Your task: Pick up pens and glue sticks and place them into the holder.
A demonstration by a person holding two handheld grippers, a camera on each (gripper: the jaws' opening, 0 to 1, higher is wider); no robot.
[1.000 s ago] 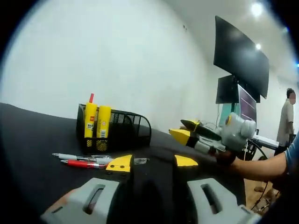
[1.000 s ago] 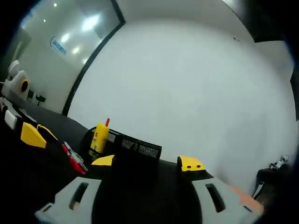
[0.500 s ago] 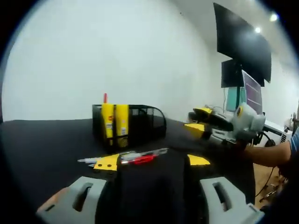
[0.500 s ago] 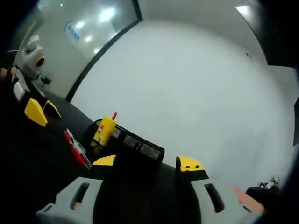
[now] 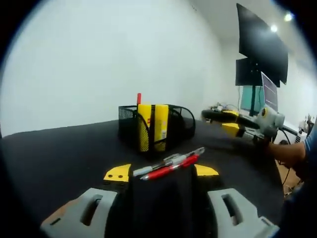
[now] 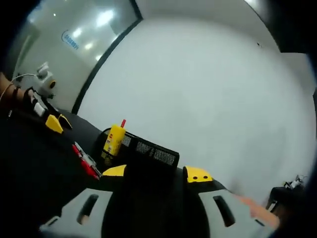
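A black mesh holder (image 5: 173,121) stands on the black table with two yellow glue sticks (image 5: 161,124) and a red-tipped pen (image 5: 139,98) upright in it. A red pen (image 5: 171,169) and a silver pen (image 5: 168,160) lie side by side in front of it. They are just beyond my left gripper (image 5: 161,172), which is open and holds nothing. My right gripper (image 6: 156,173) is open and empty, facing the holder (image 6: 151,152) from its long side. From there, a glue stick (image 6: 115,139) and the red pen (image 6: 84,158) lie to the left.
The right gripper (image 5: 242,124) hovers at the table's right side in the left gripper view, held by a hand. The left gripper (image 6: 54,123) is far left in the right gripper view. Monitors (image 5: 260,52) stand beyond the table's right end. A white wall runs behind the table.
The left gripper has swung round towards the pens, which now lie close between its jaw tips. The two grippers are farther apart. Nothing was picked up.
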